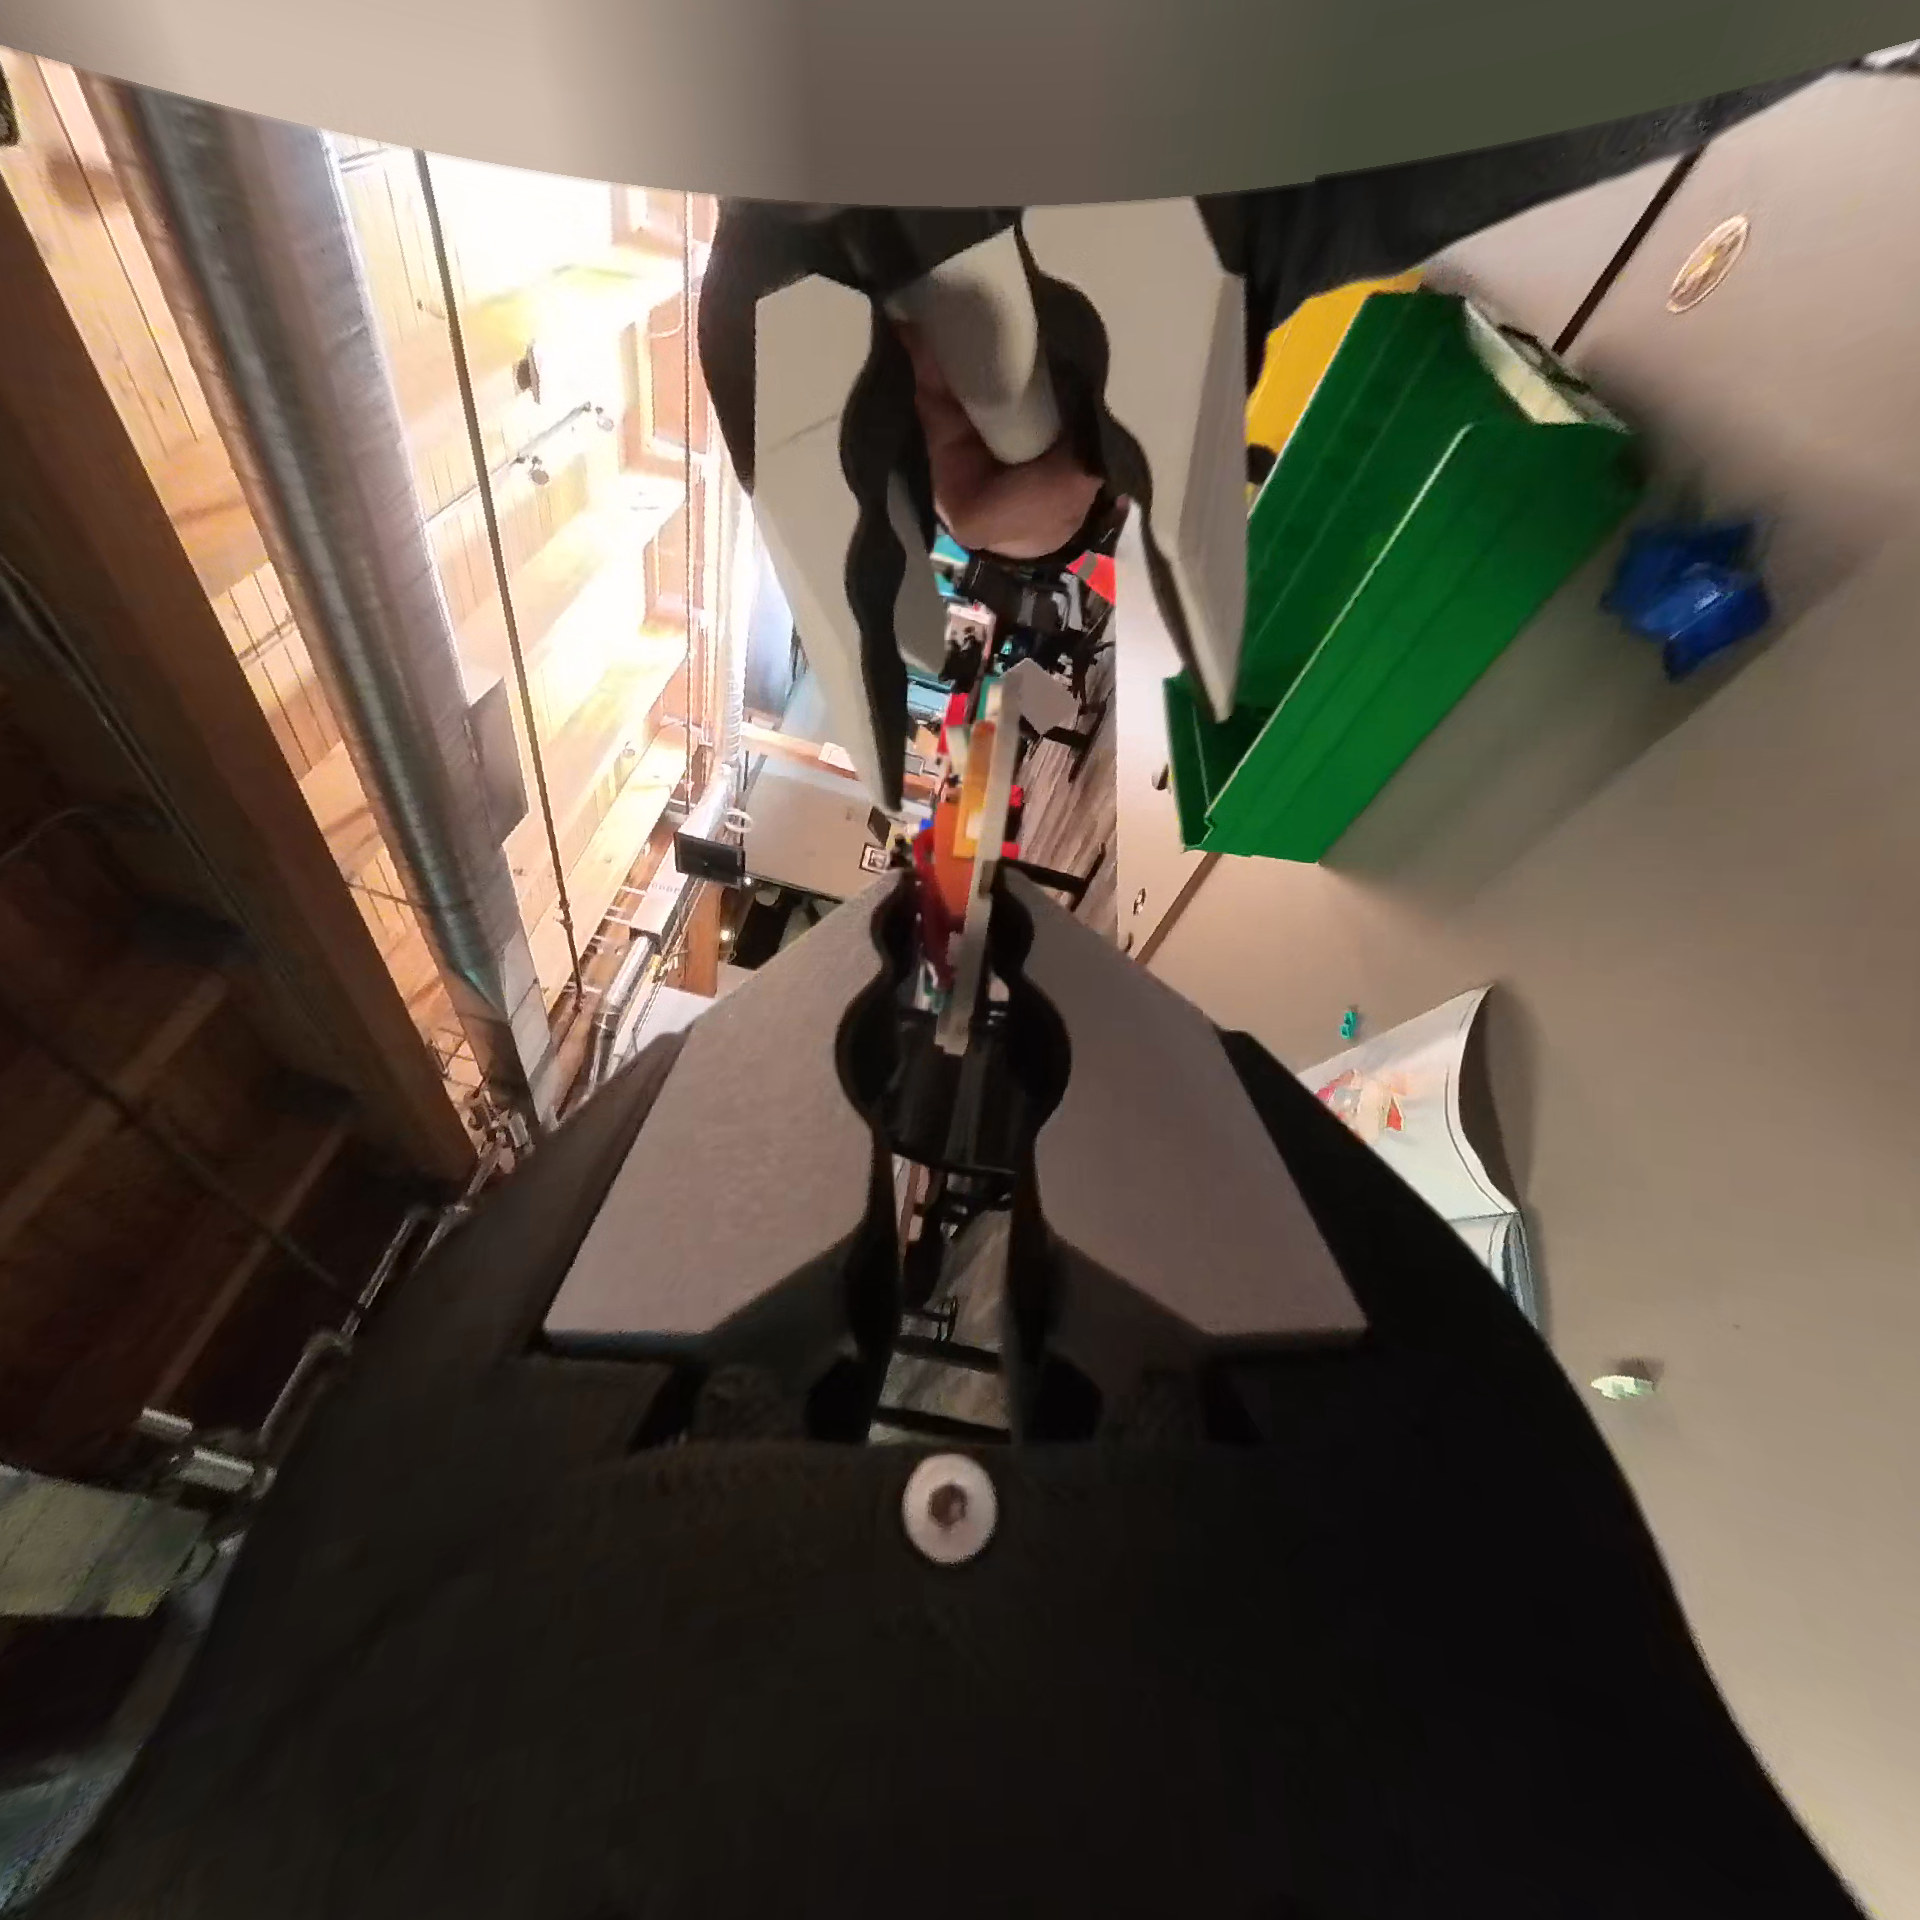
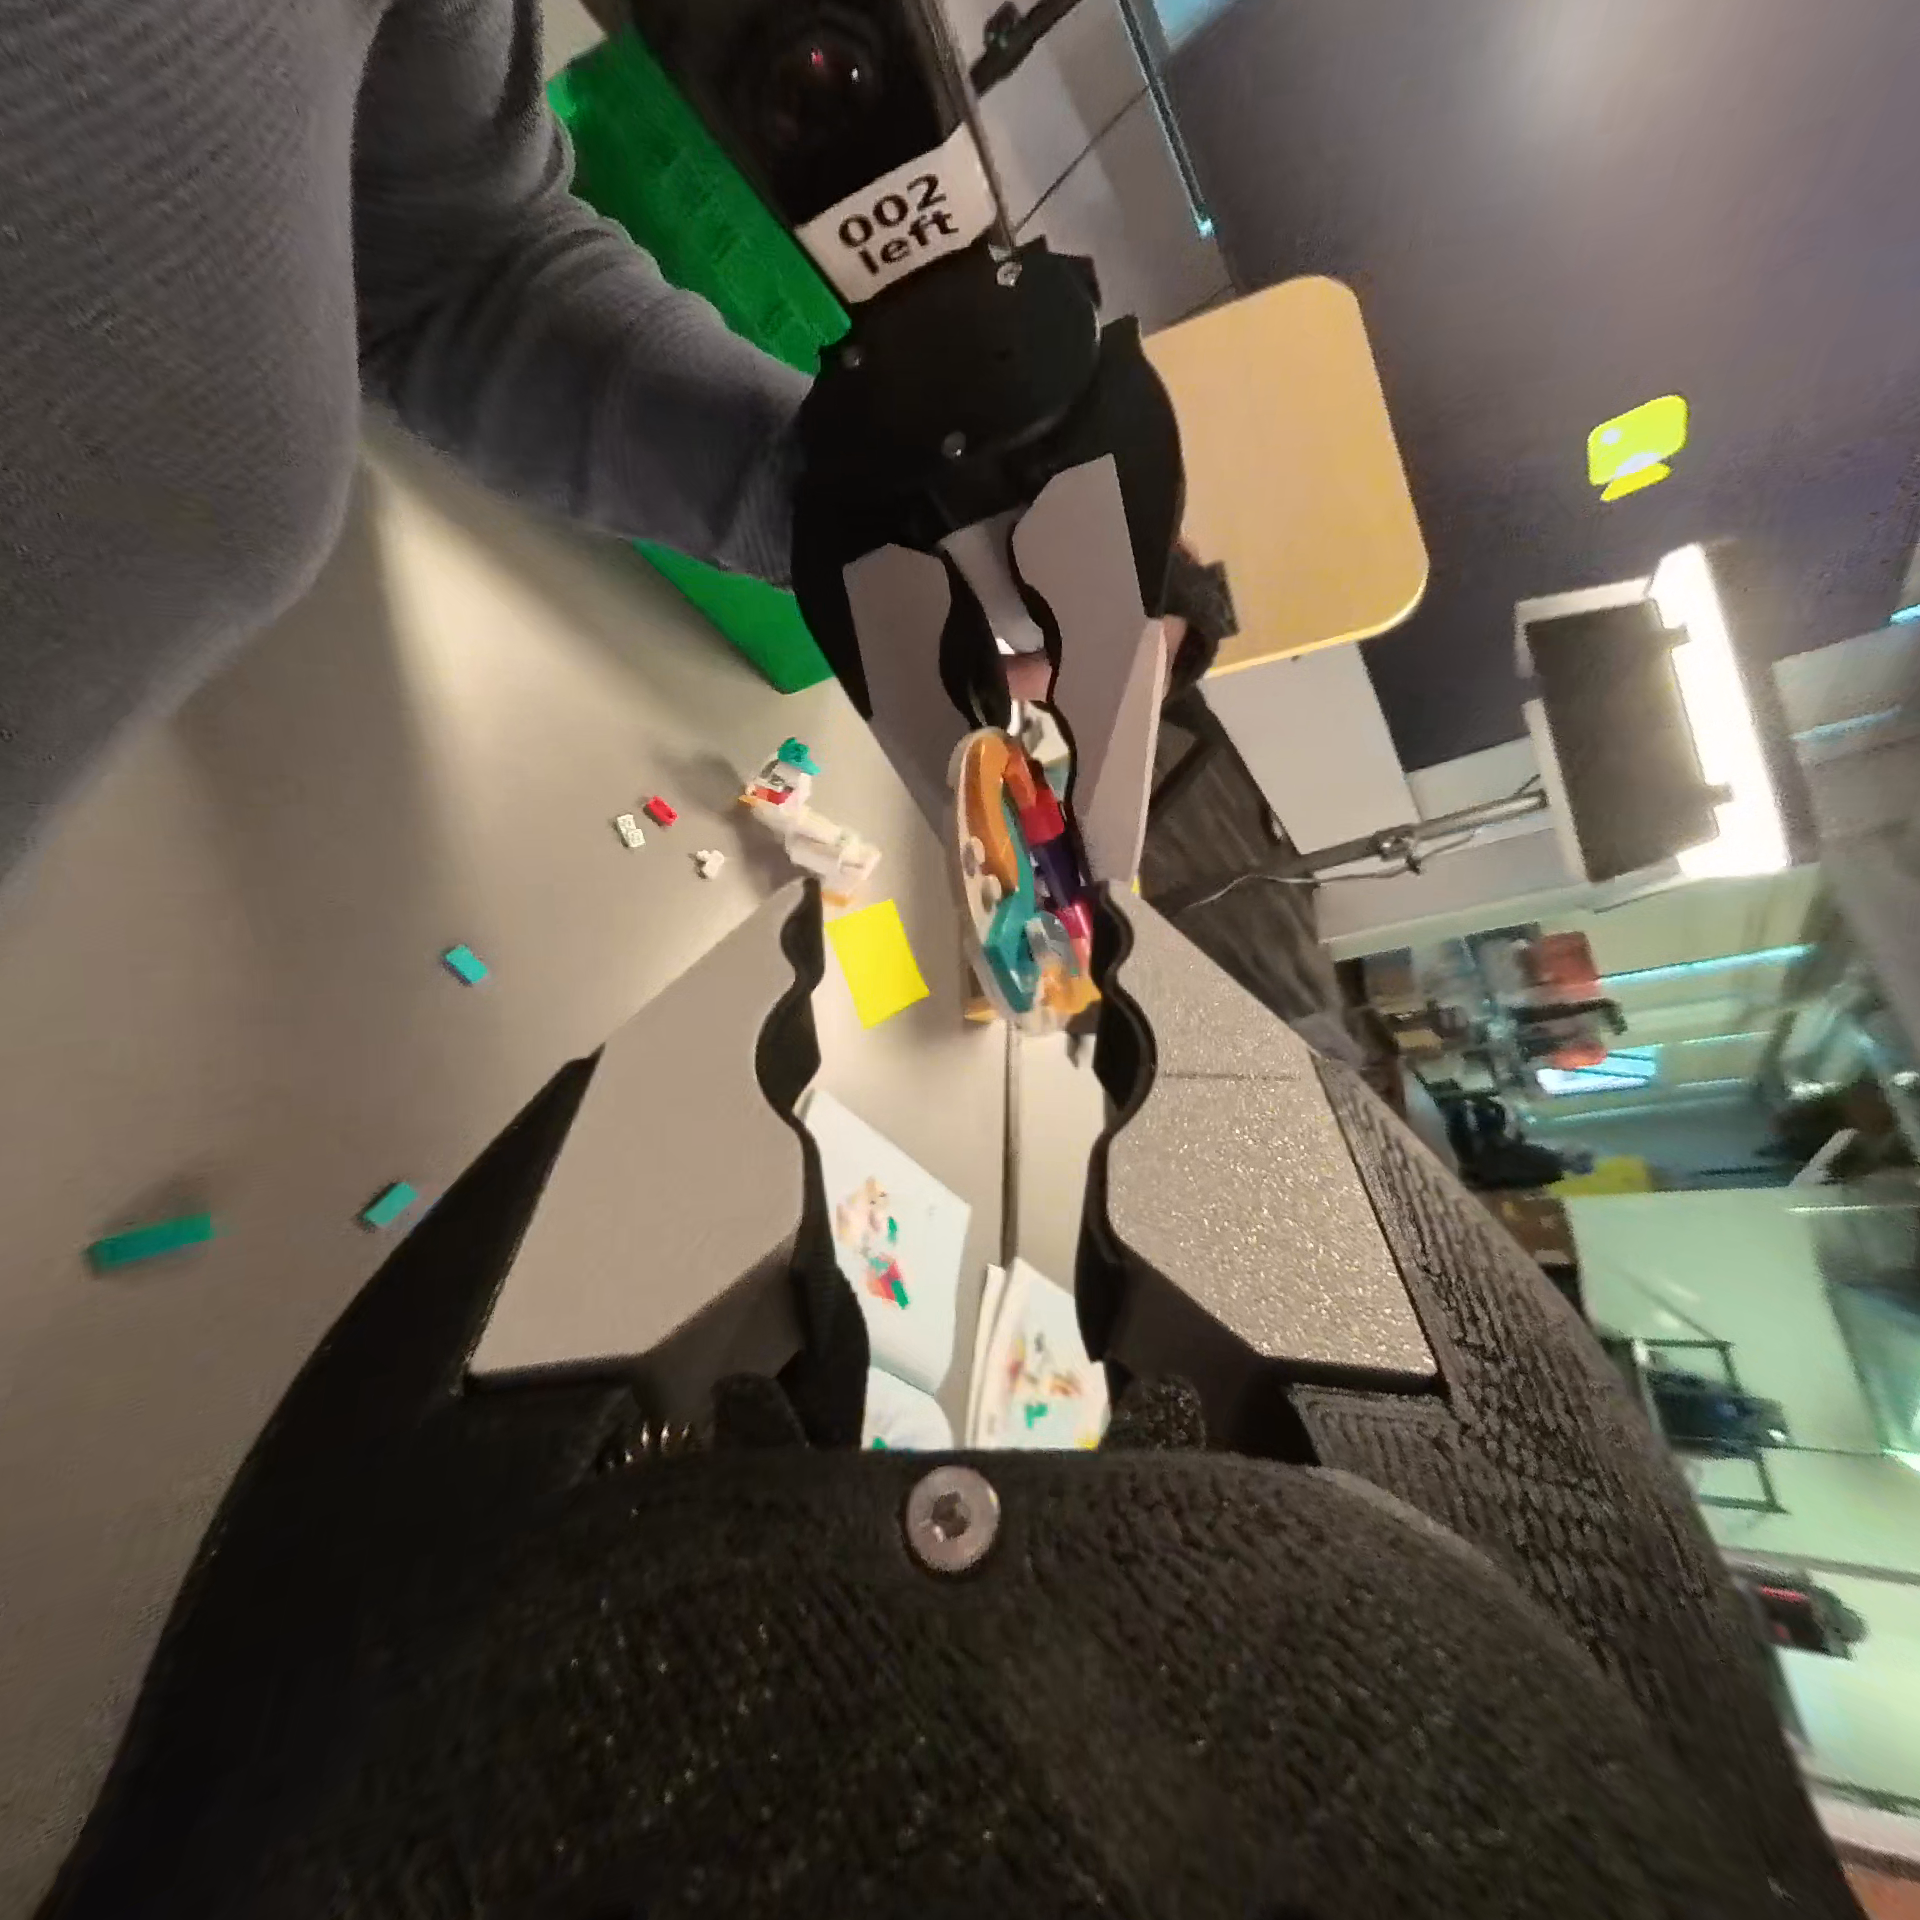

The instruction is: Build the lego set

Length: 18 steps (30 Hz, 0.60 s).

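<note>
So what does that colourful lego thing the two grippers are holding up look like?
The lego model is a round white studded plate standing on edge, lifted off the table. Curved orange and teal pieces arch over its face, with red, purple and pink bricks packed beside them. It looks like shiny plastic. The left gripper is shut on its far end; the right gripper is open around its near end.

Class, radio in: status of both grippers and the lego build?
Left gripper shut on lego assembly, held above the table. Right gripper open, jaws around it. Loose bricks on table.
</note>
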Tool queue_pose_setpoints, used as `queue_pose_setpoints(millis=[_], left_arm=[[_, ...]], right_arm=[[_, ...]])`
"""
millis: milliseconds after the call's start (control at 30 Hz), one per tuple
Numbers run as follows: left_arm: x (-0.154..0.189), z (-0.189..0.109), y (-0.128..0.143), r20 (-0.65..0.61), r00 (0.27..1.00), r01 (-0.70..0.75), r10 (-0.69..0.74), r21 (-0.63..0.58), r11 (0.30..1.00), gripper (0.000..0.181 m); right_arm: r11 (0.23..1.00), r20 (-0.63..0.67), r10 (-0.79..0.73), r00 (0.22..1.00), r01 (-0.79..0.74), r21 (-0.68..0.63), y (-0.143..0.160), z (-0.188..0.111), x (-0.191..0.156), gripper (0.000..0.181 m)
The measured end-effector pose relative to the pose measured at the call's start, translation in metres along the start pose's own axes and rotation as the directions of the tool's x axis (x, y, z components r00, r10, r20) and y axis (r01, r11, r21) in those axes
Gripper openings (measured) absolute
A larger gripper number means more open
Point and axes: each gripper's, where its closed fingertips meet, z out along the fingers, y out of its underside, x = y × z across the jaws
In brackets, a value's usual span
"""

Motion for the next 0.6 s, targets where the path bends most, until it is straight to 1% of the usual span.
queue_pose_setpoints(millis=[167,367,533,600], left_arm=[[-0.004,-0.009,-0.011,-0.035,0.999,0.002,-0.002,0.02,1.0,0.011],[-0.002,-0.012,-0.018,-0.073,0.997,0.03,-0.027,0.04,0.999,0.011],[-0.004,-0.012,-0.019,-0.079,0.996,0.036,-0.033,0.046,0.998,0.011],[-0.004,-0.013,-0.02,-0.083,0.996,0.039,-0.035,0.052,0.998,0.011]], right_arm=[[0.999,-0.01,-0.04,0.999,0.04,0.013,-0.01,-0.004,0.006,0.044],[0.997,-0.005,-0.075,0.997,0.075,0.0,-0.017,-0.006,0.001,0.033],[0.998,-0.003,-0.068,0.998,0.068,0.003,-0.019,-0.01,0.0,0.023],[0.998,-0.008,-0.056,0.998,0.056,0.012,-0.02,-0.011,0.0,0.022]])
